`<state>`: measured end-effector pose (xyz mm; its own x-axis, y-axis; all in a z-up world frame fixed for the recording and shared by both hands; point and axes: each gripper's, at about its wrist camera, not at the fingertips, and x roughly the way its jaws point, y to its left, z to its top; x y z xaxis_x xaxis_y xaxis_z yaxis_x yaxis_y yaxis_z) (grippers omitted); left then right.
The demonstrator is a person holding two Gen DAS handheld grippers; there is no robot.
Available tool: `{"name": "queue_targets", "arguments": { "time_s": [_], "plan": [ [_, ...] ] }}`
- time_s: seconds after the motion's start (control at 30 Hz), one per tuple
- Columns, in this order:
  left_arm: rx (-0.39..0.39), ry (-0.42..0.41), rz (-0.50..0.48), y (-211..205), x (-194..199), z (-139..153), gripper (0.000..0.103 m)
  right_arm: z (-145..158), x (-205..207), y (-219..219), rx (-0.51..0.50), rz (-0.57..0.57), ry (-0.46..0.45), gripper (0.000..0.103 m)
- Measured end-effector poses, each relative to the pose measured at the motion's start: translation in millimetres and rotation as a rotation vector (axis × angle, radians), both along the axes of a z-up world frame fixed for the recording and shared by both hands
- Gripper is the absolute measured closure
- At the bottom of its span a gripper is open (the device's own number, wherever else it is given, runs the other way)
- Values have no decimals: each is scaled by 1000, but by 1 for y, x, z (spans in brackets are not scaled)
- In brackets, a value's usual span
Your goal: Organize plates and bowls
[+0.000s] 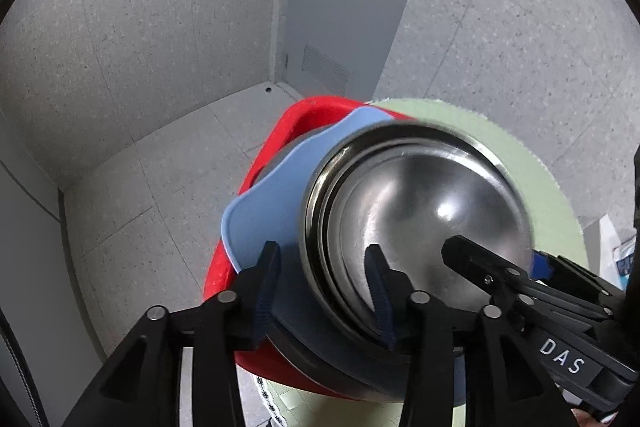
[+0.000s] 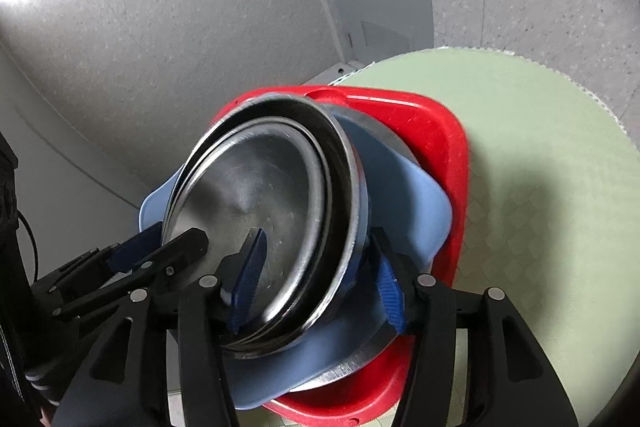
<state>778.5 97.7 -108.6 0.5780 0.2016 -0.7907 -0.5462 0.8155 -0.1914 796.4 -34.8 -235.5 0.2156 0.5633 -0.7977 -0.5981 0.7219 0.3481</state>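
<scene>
Grey speckled walls and a grey door (image 1: pixel 340 7) frame a round pale-green worktop (image 2: pixel 540 187) at whose edge the whole stack is being handled. Nearest the left camera, the left gripper (image 1: pixel 324 291) has its jaws closed across the near edge of the stack, one finger outside the blue plate (image 1: pixel 272 211) and one inside the steel bowls (image 1: pixel 420 207); pinching through all layers keeps them from sliding apart. The right gripper (image 2: pixel 316 283) does the same from the opposite side, one finger inside the steel bowls (image 2: pixel 260 207), the other on the blue plate (image 2: pixel 400 195). Beneath sits a red plate (image 2: pixel 432 139), probably resting on the worktop, though contact is hidden. Two grips seem chosen because the nested pile tilts and is heavy for one
</scene>
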Motion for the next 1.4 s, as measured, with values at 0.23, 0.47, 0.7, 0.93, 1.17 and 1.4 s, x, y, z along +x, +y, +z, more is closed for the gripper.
{"name": "queue_targets", "arguments": {
  "time_s": [0.23, 0.47, 0.7, 0.93, 1.17, 1.4],
  "plan": [
    [69, -53, -1, -7, -31, 13, 24, 21, -19, -24, 39, -68, -55, 33],
    [162, -122, -93, -37, -65, 31, 12, 50, -78, -60, 55, -174, -164, 26],
    [227, -204, -222, -87, -111, 44, 9, 76, -145, -107, 71, -303, -268, 16],
    [284, -296, -325, -133, -169, 52, 7, 97, -223, -155, 51, -434, -369, 10],
    [346, -387, -406, -157, -261, 37, 3, 108, -318, -179, 37, -525, -457, 4],
    [373, -438, -473, -167, -369, 23, 1, 114, -424, -193, 31, -642, -489, 0]
  ]
}}
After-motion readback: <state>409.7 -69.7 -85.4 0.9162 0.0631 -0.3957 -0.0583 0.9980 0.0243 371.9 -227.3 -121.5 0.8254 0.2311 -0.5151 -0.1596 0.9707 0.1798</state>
